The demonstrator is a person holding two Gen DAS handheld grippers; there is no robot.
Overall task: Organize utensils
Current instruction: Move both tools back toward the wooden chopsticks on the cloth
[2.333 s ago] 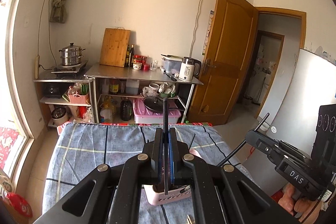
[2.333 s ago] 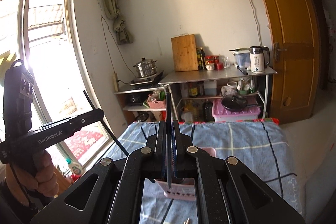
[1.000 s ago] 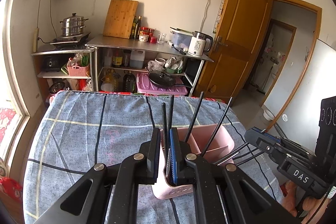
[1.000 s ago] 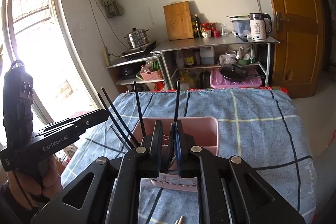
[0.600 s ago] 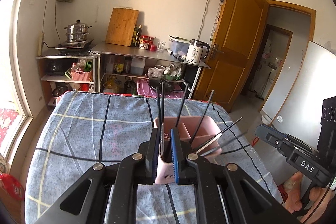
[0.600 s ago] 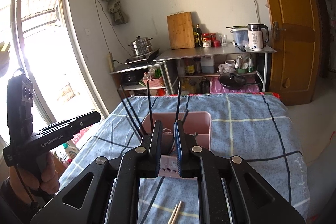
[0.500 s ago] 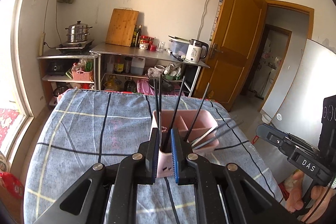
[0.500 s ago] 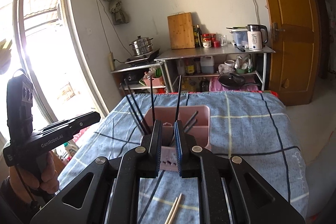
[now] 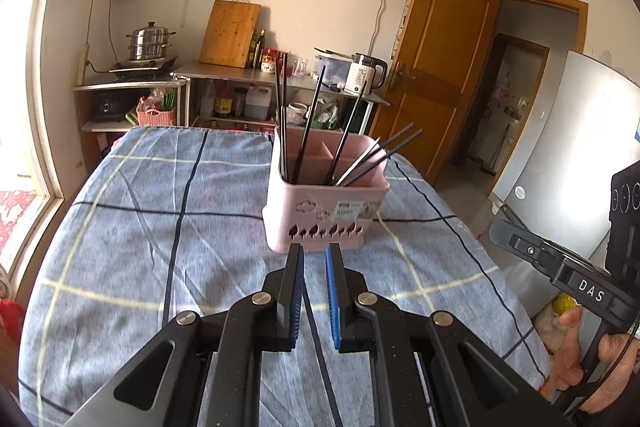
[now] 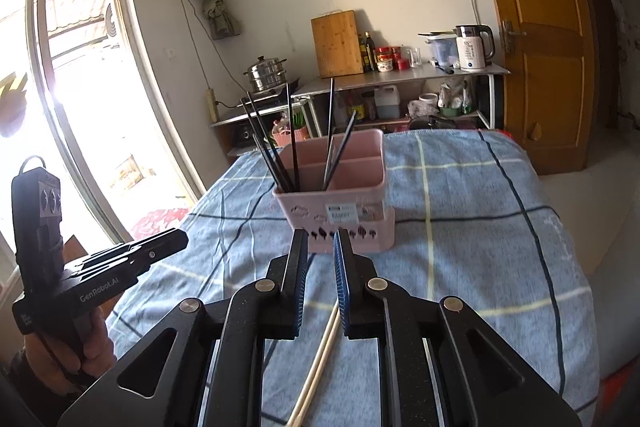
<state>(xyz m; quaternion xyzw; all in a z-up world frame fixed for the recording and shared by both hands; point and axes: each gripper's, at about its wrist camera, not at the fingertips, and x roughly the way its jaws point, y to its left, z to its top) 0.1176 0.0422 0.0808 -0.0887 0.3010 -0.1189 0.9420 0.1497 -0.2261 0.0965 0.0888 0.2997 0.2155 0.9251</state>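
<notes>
A pink utensil holder (image 9: 326,211) stands on the blue checked cloth and also shows in the right wrist view (image 10: 340,211). Several black chopsticks (image 9: 308,131) stand in its compartments, some leaning right; they show in the right wrist view too (image 10: 292,147). My left gripper (image 9: 314,253) is open and empty, just in front of the holder. My right gripper (image 10: 322,239) is open and empty, also just in front of it. Two pale wooden chopsticks (image 10: 318,367) lie on the cloth under my right gripper.
The table with the blue checked cloth (image 9: 140,227) runs to a window on the left and a fridge (image 9: 560,167) on the right. A kitchen rack (image 9: 256,95) with a kettle, pot and cutting board stands behind. The other gripper shows at each view's edge (image 9: 568,275) (image 10: 100,275).
Both grippers held a black chopstick, lowered it into the pink holder, let go and opened. They have since drawn back toward me from the holder.
</notes>
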